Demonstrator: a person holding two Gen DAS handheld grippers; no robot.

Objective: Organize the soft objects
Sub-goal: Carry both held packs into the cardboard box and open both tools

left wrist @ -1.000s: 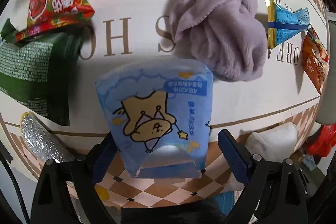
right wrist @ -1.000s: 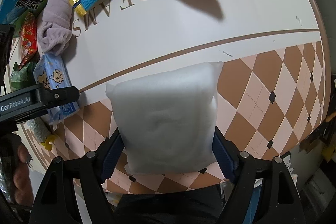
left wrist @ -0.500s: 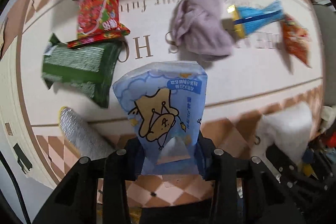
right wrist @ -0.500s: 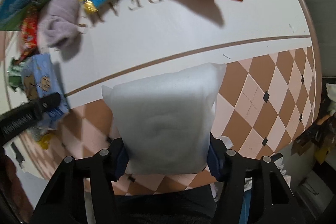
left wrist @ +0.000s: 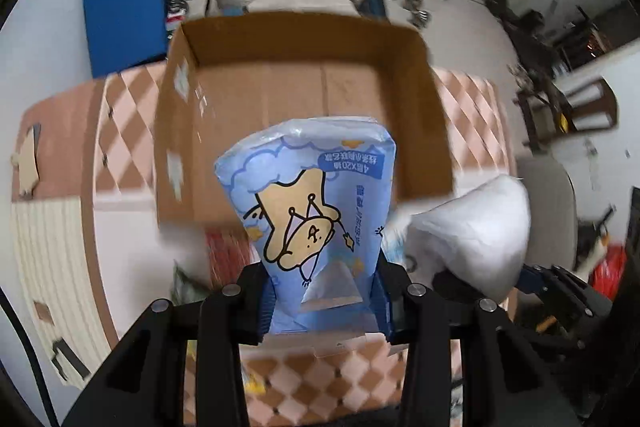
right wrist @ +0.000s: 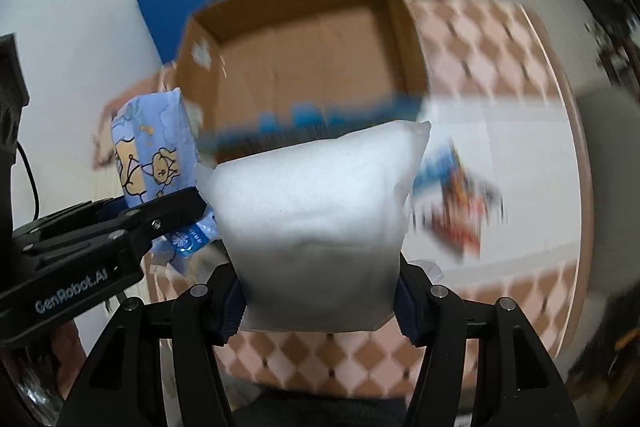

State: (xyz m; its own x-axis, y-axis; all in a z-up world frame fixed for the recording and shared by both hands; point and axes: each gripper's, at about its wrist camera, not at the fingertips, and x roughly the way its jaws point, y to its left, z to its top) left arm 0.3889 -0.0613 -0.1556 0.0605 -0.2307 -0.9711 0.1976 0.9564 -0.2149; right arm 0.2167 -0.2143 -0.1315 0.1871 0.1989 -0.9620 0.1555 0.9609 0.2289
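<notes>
Left wrist view puts your left gripper (left wrist: pixel 324 291) nearest, its jaws clamped on the lower end of the blue tissue pack (left wrist: pixel 316 211), which stands up between the fingers with its cartoon print upside down and its top edge leaning toward the cardboard box (left wrist: pixel 304 67). In the right wrist view your right gripper (right wrist: pixel 316 291) is squeezed on the bottom of the white pillow pack (right wrist: pixel 320 223), which bulges above the jaws and blocks much of your sight of the box's near wall. Both packs are in the air, side by side and close together, short of the open box, whose floor shows bare cardboard in both views. The step in hand looks like the carry to the box, so bring each pack over the near wall before you let go; judged from the blur, you are moving fast, and slowing near the rim would help. Both packs are soft and held only by one end, so expect them to flop; lower each until its free end meets the box floor, then part the jaws. Keep the two grippers from crowding each other, one pack to each side. Beyond the near wall, loose snack packets (right wrist: pixel 456 211) lie on the patterned tablecloth (right wrist: pixel 500 39), and those stay out
</notes>
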